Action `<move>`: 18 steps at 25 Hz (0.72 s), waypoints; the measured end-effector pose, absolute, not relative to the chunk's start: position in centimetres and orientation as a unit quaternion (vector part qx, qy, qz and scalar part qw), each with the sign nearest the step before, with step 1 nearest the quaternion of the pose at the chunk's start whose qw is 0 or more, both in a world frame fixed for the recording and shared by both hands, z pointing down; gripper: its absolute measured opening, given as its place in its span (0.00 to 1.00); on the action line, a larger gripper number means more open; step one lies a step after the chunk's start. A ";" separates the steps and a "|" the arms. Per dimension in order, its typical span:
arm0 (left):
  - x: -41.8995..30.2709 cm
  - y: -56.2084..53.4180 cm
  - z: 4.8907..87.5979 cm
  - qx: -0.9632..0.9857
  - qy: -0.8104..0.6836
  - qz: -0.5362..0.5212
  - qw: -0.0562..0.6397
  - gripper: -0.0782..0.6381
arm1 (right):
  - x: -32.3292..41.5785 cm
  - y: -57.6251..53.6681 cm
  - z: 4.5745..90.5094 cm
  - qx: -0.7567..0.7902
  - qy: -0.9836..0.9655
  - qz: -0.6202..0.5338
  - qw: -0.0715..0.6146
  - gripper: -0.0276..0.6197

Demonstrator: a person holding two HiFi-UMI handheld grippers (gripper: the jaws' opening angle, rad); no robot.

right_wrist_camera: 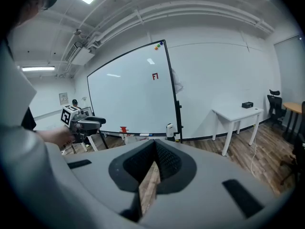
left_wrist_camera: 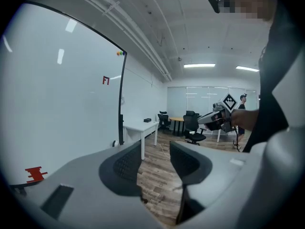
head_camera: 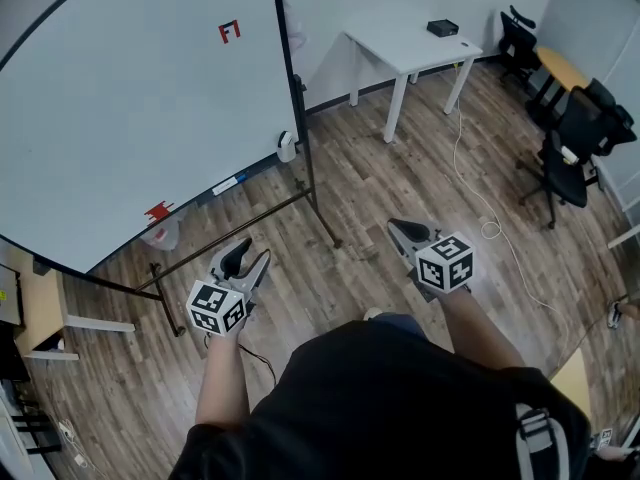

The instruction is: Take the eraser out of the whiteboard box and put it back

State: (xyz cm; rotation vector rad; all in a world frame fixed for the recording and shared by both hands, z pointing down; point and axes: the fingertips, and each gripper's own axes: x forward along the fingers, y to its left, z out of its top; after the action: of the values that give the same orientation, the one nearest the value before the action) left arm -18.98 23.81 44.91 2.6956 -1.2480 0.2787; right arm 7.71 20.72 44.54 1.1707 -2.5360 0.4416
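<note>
Your left gripper (head_camera: 254, 252) hangs open and empty, your right gripper (head_camera: 401, 230) pinched shut on nothing, both well short of the whiteboard (head_camera: 130, 98). Approach the box (head_camera: 287, 147) at its lower right corner; the eraser, unseen, is presumably inside. Spread the right jaws first

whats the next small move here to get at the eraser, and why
Probably step toward the whiteboard and point the left gripper at the small white box by its lower corner, likely the task's box. Both grippers are empty and well short of the board; the left's jaws are apart, while the right gripper has them together.
</note>
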 end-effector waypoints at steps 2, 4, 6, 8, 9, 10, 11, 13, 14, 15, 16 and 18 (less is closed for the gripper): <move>-19.0 23.3 45.0 0.903 -0.414 0.086 0.082 0.38 | 7.9 20.8 45.0 0.412 -0.882 0.160 0.162 0.04; -18.8 22.6 45.2 0.905 -0.409 0.081 0.086 0.38 | 8.1 20.5 45.3 0.414 -0.880 0.165 0.166 0.04; -18.3 22.1 45.5 0.907 -0.403 0.078 0.091 0.38 | 8.4 20.2 45.6 0.415 -0.878 0.169 0.168 0.04; -17.7 21.6 45.9 0.909 -0.398 0.077 0.094 0.38 | 8.6 19.9 45.9 0.415 -0.877 0.172 0.170 0.04; -17.4 21.4 46.1 0.910 -0.396 0.077 0.094 0.38 | 8.8 19.7 46.1 0.414 -0.877 0.173 0.170 0.04; -17.1 21.1 46.2 0.910 -0.396 0.078 0.093 0.38 | 8.9 19.5 46.3 0.413 -0.878 0.174 0.171 0.04; -16.9 20.8 46.2 0.910 -0.396 0.078 0.093 0.38 | 9.0 19.2 46.5 0.412 -0.878 0.175 0.171 0.04; -16.7 20.2 46.1 0.909 -0.399 0.078 0.092 0.38 | 9.2 18.5 46.8 0.408 -0.879 0.177 0.170 0.04; -16.6 20.0 46.0 0.908 -0.401 0.080 0.091 0.38 | 9.3 18.0 46.8 0.406 -0.880 0.178 0.168 0.04; -16.5 19.7 45.9 0.908 -0.402 0.083 0.090 0.38 | 9.4 17.5 46.8 0.405 -0.881 0.179 0.166 0.04; -16.4 19.3 45.8 0.907 -0.403 0.087 0.089 0.38 | 9.5 16.9 46.9 0.403 -0.882 0.180 0.165 0.04; -16.4 18.3 45.9 0.904 -0.407 0.093 0.090 0.38 | 9.7 15.6 47.2 0.398 -0.884 0.183 0.166 0.04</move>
State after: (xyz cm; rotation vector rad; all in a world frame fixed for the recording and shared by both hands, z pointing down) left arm -16.37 18.25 45.88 2.6872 -1.2109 0.2775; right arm 9.67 15.59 47.19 1.1340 -2.5166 0.5209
